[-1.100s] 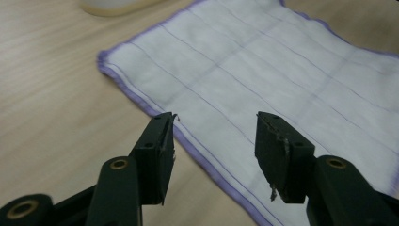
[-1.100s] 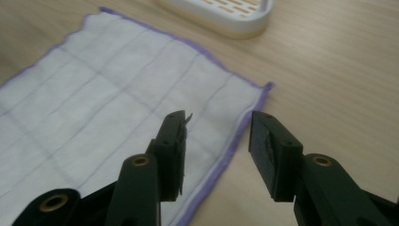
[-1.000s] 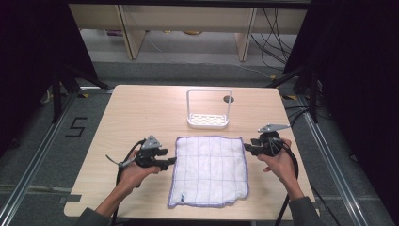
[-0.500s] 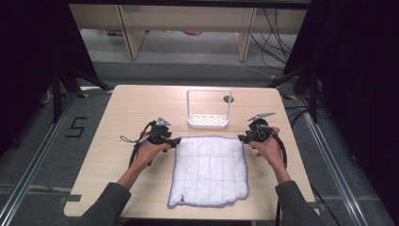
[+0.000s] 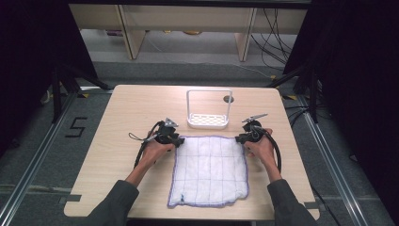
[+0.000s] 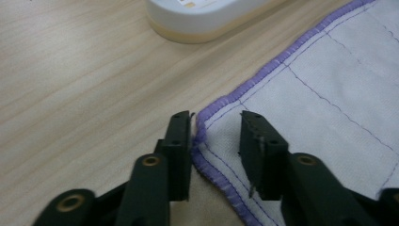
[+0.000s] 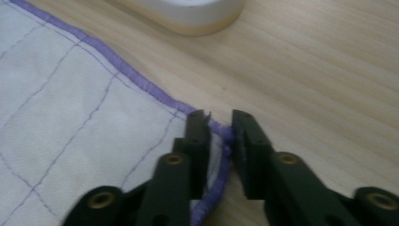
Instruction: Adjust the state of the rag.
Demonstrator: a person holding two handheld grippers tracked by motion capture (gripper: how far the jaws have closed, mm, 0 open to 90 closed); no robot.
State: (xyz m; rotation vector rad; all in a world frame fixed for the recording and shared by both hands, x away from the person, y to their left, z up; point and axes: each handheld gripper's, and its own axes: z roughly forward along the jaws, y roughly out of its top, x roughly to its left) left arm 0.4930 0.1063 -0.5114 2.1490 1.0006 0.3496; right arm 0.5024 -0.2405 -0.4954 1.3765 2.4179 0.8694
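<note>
left tool (image 6: pixel 215 129) open astride cloth (image 5: pixel 210 169) far-left corner | right tool (image 7: pixel 220 129) narrowly open around far-right corner | white rack (image 5: pixel 209 121) beyond on table (image 5: pixel 117 122)

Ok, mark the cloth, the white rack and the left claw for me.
cloth (image 5: pixel 209 172), high view, middle of the white quilted panel.
white rack (image 5: pixel 208 121), high view, its perforated base tray.
left claw (image 6: pixel 216 129), left gripper view, midway between its fingertips, over the cloth's purple-edged corner.
</note>
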